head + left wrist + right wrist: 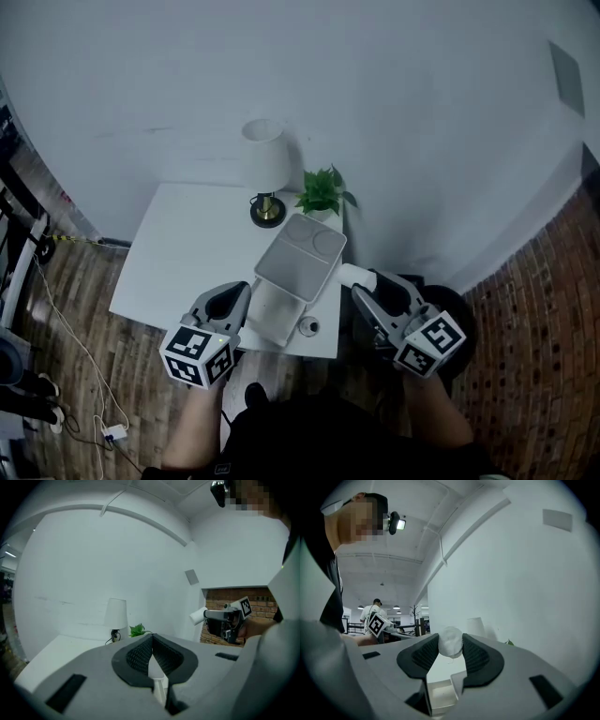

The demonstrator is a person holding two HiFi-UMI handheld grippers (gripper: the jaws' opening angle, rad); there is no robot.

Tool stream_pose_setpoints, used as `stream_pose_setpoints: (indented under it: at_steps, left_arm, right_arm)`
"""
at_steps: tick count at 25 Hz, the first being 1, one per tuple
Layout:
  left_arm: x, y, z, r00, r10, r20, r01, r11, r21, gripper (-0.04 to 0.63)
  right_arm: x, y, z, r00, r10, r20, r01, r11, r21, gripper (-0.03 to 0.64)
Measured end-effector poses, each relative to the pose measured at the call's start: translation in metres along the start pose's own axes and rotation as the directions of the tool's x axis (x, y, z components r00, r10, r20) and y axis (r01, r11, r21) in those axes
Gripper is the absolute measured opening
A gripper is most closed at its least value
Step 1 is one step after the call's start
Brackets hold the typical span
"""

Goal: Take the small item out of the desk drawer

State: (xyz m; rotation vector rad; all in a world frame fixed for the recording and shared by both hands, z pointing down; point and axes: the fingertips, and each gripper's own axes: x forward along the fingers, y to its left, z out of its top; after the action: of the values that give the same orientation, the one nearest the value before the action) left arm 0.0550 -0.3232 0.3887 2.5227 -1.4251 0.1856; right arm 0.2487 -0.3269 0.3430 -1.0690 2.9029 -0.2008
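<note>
The small item (450, 641), a white rounded roll, sits between the pads of my right gripper (450, 652), which is shut on it. In the head view the right gripper (364, 286) holds the small item (350, 275) in the air just off the desk's right front corner. The left gripper view shows it sticking out of the right gripper's jaws (198, 616). The white desk drawer (275, 314) stands pulled out at the desk's front edge. My left gripper (239, 293) hovers at the drawer's left side, jaws shut on nothing (152, 641).
On the white desk (178, 253) a white tray (302, 255) lies just behind the drawer. A lamp (265, 164) and a small green plant (322, 192) stand at the back by the wall. A small round thing (308, 326) is by the drawer's right front corner.
</note>
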Motion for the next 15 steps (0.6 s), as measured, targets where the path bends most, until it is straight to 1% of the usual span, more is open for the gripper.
stream_pose_setpoints:
  at_steps: [2,6,11,15]
  left_arm:
    - [0.001,-0.007,0.011,0.999,0.012,0.033,-0.011,1.0,-0.019,0.009]
    - [0.007,-0.016,0.024,0.999,0.019,0.046,-0.021,0.999,0.031,0.009]
    - [0.006,-0.017,0.027,0.999,0.019,0.038,-0.022,0.997,0.081,0.009]
    - [0.0,-0.017,0.035,0.998,-0.01,0.059,0.004,0.996,0.089,0.009]
  right_arm:
    - [-0.012,-0.007,0.011,0.999,-0.005,0.046,0.004,1.0,0.02,0.155]
    - [-0.029,-0.015,0.03,0.993,-0.011,0.114,0.006,0.999,0.043,0.155]
    - [-0.04,-0.012,0.038,0.988,-0.032,0.151,0.028,0.999,0.026,0.155]
    - [-0.042,-0.004,0.039,0.983,-0.047,0.175,0.041,0.999,0.036,0.155]
